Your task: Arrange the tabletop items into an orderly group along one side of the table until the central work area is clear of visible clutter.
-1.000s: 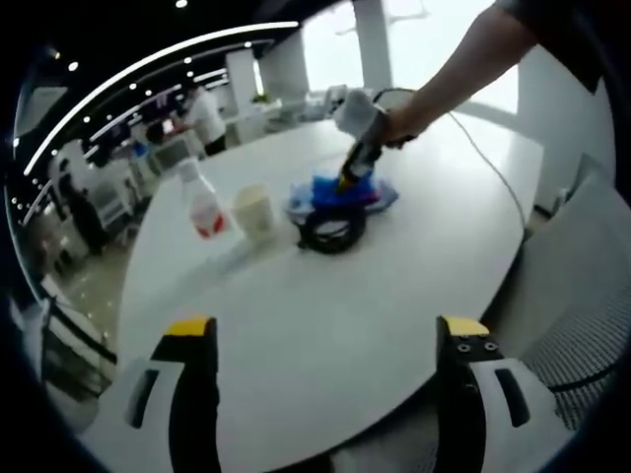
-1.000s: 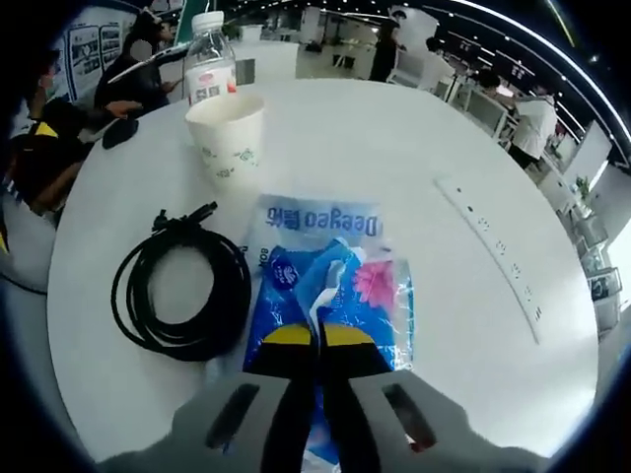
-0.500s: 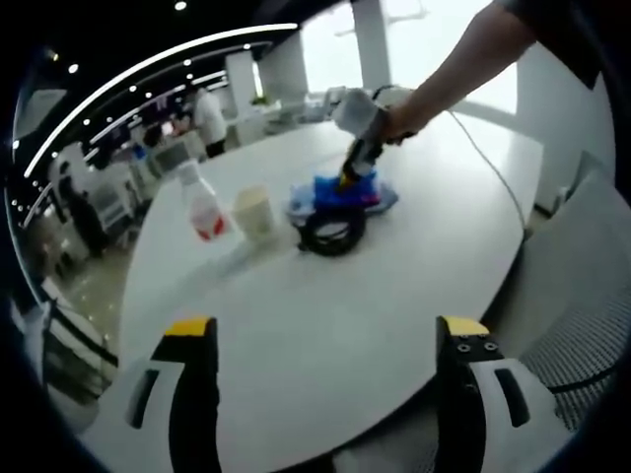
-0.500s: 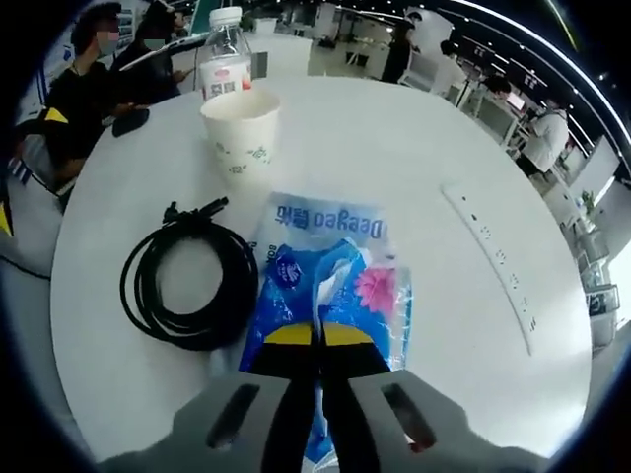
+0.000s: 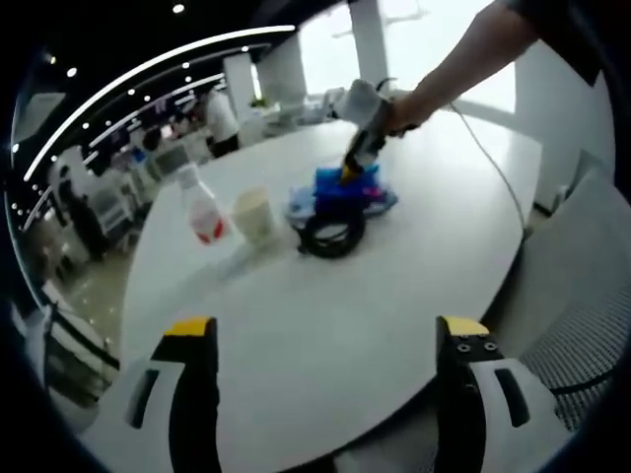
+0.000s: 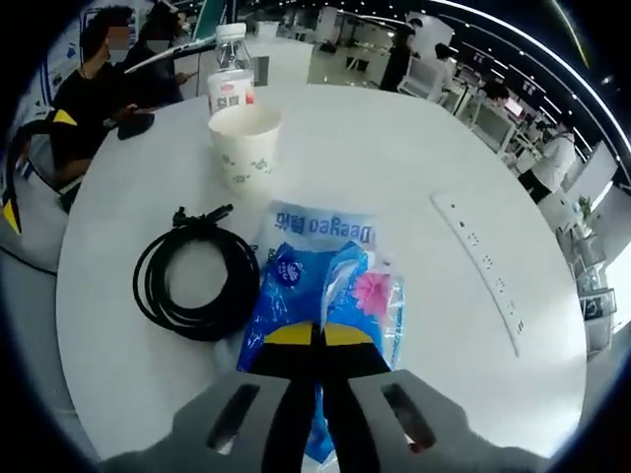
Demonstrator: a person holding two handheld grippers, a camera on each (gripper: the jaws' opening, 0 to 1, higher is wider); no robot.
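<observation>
Blue tissue pack getting pinched by right gripper, jaws clamped; probably worth lifting clear, steering past black cable. Left gripper hanging open.

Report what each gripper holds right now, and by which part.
The right gripper is shut on the blue tissue pack, pinching the plastic wrapper at its near end. The left gripper holds nothing; its jaws stand wide apart over the table.

Our left claw has black jaws with yellow tips on grey housings; our right claw matches, and a dark short sleeve shows
</observation>
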